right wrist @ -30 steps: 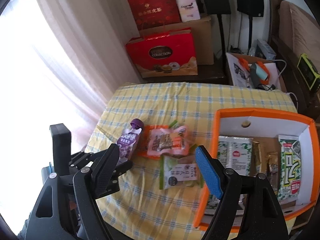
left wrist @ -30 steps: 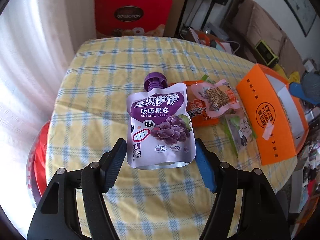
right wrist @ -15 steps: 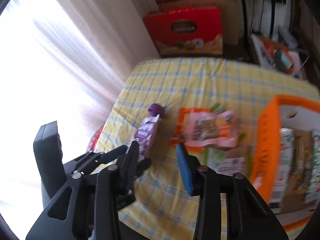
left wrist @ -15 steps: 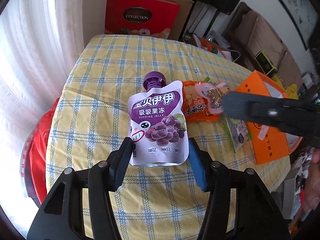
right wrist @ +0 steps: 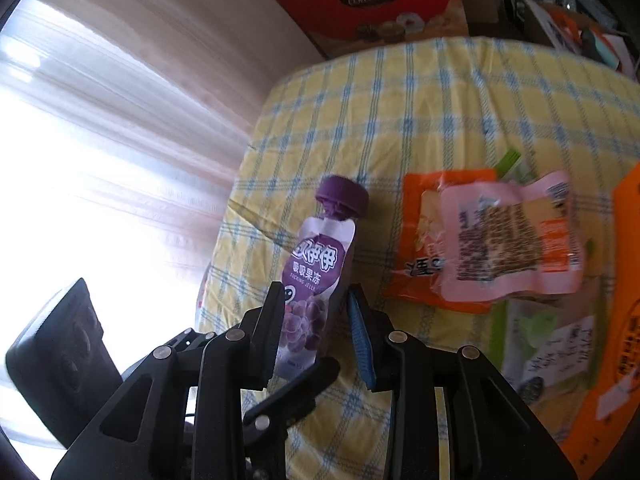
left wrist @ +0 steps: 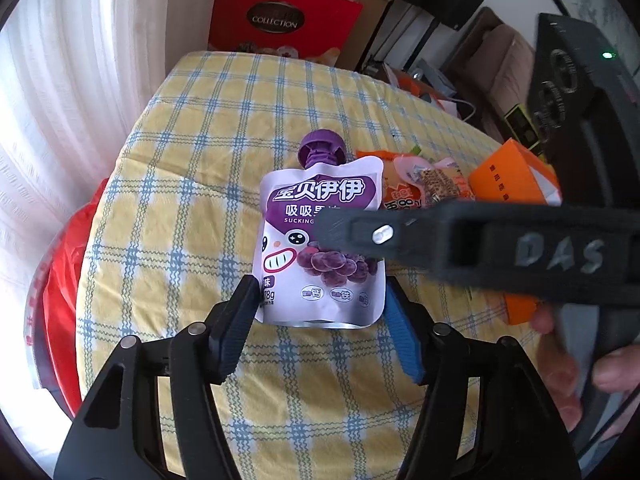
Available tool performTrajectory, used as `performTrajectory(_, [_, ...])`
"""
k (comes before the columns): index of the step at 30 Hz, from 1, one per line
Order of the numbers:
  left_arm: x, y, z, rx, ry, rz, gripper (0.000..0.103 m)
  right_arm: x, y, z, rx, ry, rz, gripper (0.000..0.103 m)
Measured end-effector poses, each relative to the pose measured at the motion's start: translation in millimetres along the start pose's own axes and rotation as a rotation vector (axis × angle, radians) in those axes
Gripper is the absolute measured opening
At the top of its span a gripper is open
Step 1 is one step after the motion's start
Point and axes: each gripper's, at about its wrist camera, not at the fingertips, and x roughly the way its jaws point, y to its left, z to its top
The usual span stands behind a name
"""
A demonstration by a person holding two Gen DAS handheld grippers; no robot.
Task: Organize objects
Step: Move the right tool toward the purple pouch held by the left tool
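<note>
Since a second ago our right gripper has dropped across the left view's centre, jaws just closing either side of the jelly pouch — contact unclear, left gripper clamps its base, snack packets, orange box at right.

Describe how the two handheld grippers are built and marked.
Both are matte black plastic linkages joined with silver rivets. On each, the left gripper and right gripper, one finger carries a ribbed black pad, the other a ribbed blue one. The right gripper's arm bears raised letters DAS.
</note>
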Motion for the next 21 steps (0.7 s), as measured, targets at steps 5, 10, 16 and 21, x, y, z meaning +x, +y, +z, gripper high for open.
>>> performTrajectory(5, [-1.9, 4.4, -0.3, -0.017, -0.008, -0.021, 0.056, 4.6, -0.6, -5.3, 0.001, -0.014, 0.028, 0.022])
performTrajectory(10, [-8.3, 1.0, -1.5, -0.032, -0.021, -0.048, 0.053, -6.1, -3.2, -9.3, 0.003, -0.020, 0.044, 0.017])
performTrajectory(16, [-23.3, -15.4, 0.6, -0.016, -0.059, -0.060, 0.053, -31.1, 1.7, -7.5, -0.012, -0.061, 0.043, 0.017])
performTrajectory(21, [-37.6, -35.9, 5.6, 0.007, -0.088, -0.073, 0.053, -56.8, 1.6, -9.2, -0.011, -0.096, 0.058, 0.016])
